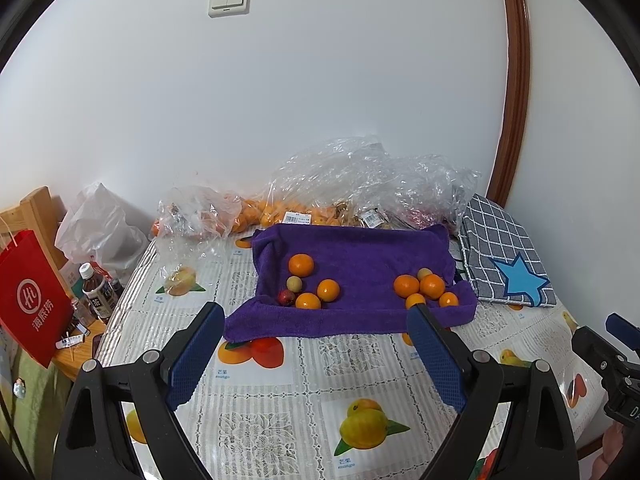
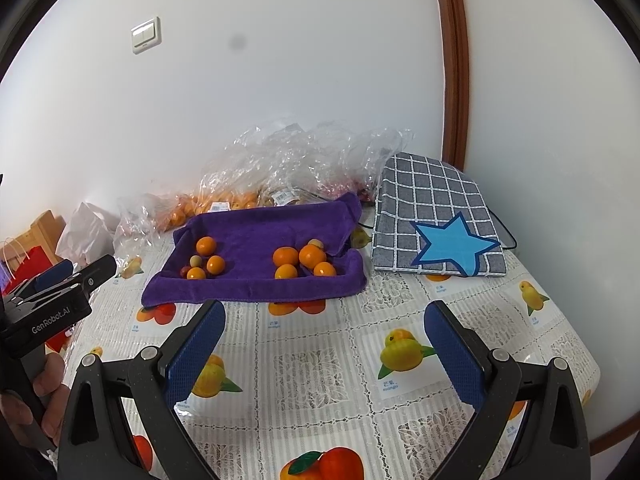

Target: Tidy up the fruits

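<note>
**Both grippers spread above near tablecloth; fruit on purple towel**

Left gripper [image 1: 316, 354]: fingers wide apart, nothing between them, poised over the fruit-print tablecloth [image 1: 360, 364] just short of the purple towel [image 1: 360, 256]. Right gripper [image 2: 324, 350]: likewise spread and holding nothing, over bare cloth on the near right, well clear of the table's right edge.

Between grippers and towel: an uncluttered strip of tablecloth.

On the towel, raised edges at rear and sides, two groups well apart:
- Left group [image 1: 310, 284]: three oranges, one small pale round fruit, one small red fruit.
- Right group [image 1: 426, 288]: four oranges, one small pale fruit behind them.

Beyond the towel, against the wall: clear plastic bags [image 1: 360, 184] holding more oranges. Far right: folded checked cloth [image 1: 504, 252] with a blue star.
</note>
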